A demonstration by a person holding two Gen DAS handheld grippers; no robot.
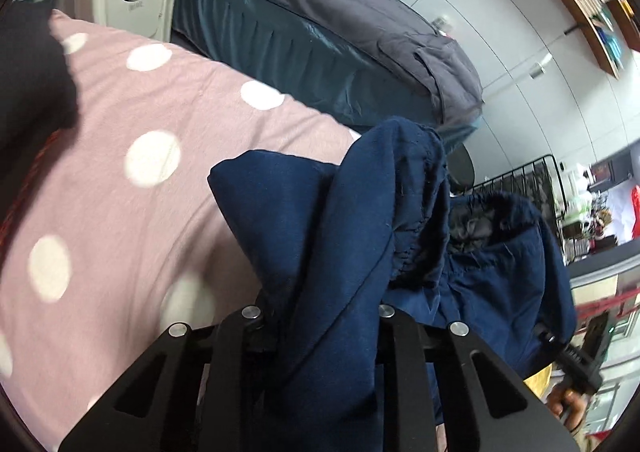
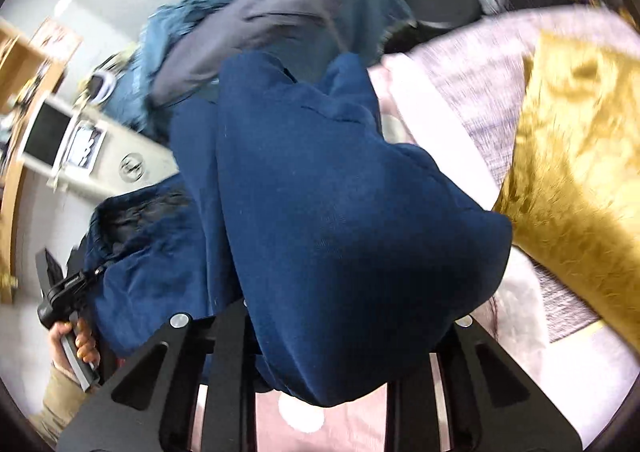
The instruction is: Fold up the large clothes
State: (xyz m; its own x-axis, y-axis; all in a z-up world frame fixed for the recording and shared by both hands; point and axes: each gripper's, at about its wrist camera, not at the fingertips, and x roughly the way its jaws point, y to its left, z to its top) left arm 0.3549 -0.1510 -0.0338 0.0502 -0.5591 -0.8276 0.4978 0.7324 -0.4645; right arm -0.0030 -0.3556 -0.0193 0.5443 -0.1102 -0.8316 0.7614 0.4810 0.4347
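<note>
Left wrist view: my left gripper (image 1: pixel 320 332) pinches blue clothes (image 1: pixel 340 236); cloth hides my right gripper's (image 2: pixel 320 332) fingers, can't tell its grip.

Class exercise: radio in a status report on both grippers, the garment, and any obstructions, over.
Left gripper shut on navy garment. Right gripper shut on it too. Garment bunched, held above pink polka-dot bedding. Gold cushion lies close on the right.

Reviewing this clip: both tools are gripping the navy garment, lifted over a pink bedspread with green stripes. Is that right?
One detail is off. The pink bedspread has white polka dots, not green stripes, as the left wrist view shows. The rest holds: the left tool and right tool both grip the navy garment above it.
</note>
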